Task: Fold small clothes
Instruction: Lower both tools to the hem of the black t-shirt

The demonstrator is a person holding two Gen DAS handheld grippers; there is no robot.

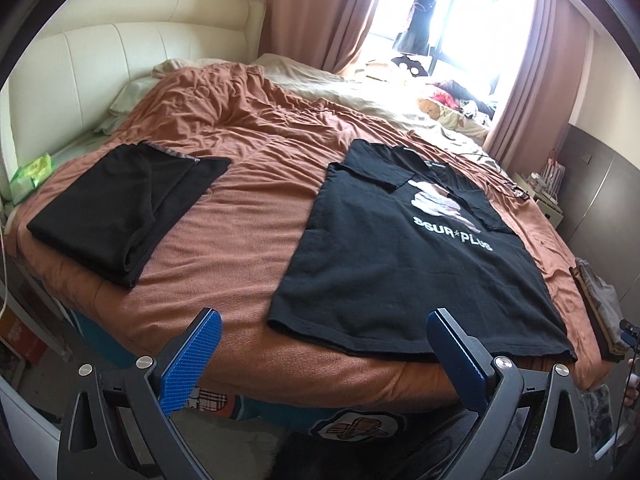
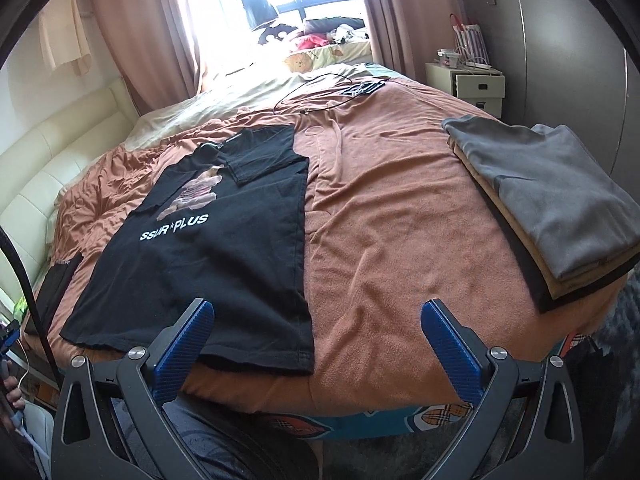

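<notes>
black printed tee flat, one folded black garment, one folded stack; left gripper, right gripper spread, empty.

Ahead of the left gripper, whose pads are bright blue with a fine ribbed texture on dark grey frames, lies a black T-shirt printed with white lettering and a pale pink-and-white figure. To that gripper's left sits a plain black folded garment. Both rest on a rust-orange blanket. Right of the right gripper, also blue-padded, a stack shows grey on top, tan beneath, black lowest. Beyond, the curtains are dusty pink, and the headboard is cream.
</notes>
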